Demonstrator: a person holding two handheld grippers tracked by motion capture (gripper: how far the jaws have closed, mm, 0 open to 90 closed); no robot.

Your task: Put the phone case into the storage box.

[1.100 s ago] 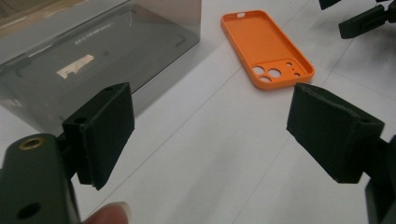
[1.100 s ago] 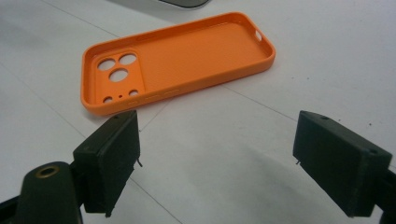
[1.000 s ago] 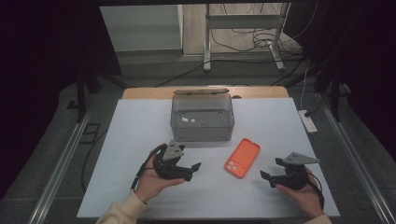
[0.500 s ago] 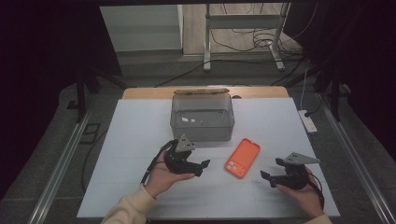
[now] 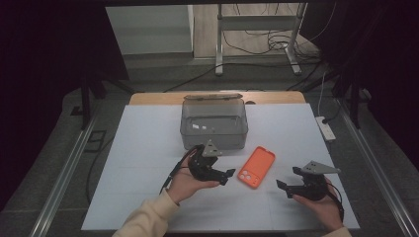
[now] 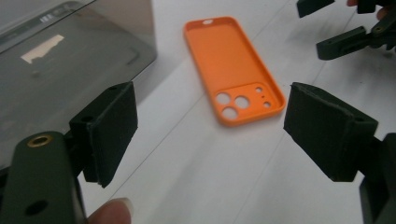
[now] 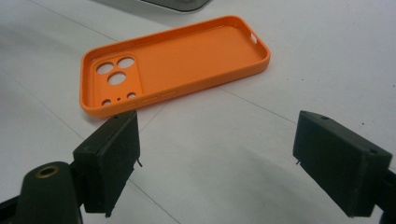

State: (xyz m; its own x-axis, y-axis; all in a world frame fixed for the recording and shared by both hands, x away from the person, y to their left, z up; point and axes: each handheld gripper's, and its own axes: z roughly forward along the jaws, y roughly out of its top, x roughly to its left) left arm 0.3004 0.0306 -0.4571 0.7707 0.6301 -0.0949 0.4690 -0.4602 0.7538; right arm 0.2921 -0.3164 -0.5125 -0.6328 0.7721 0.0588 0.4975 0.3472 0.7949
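The left gripper (image 5: 225, 173) lies in a palm-up hand (image 5: 185, 183) whose cream sleeve (image 5: 148, 217) comes in from the bottom edge of the high view; it points level across the desk (image 5: 148, 148) toward the orange case (image 5: 257, 166), its tip just short of the case's near end, with the grey plate on top tilted up. Its jaws stand wide apart with nothing between them; in the left gripper view the case (image 6: 233, 70) lies ahead of the gap, open side up, camera holes nearest the jaws, and apart from both pads. To the outside of the left-hand jaw in that view rises the smoky wall of the box (image 6: 70, 70), close to it but not touching. The right gripper (image 5: 286, 178) sits in the right hand (image 5: 321, 202) on the other side of the case, held low over the desk and pointing back toward the left one; its jaws are also spread wide and hold nothing. In the right gripper view the case (image 7: 177, 60) lies ahead and off toward the left-hand jaw, camera-hole end nearest that jaw, clear of it. The case rests flat on the desk between the two grippers, just in front of the box (image 5: 214, 123)
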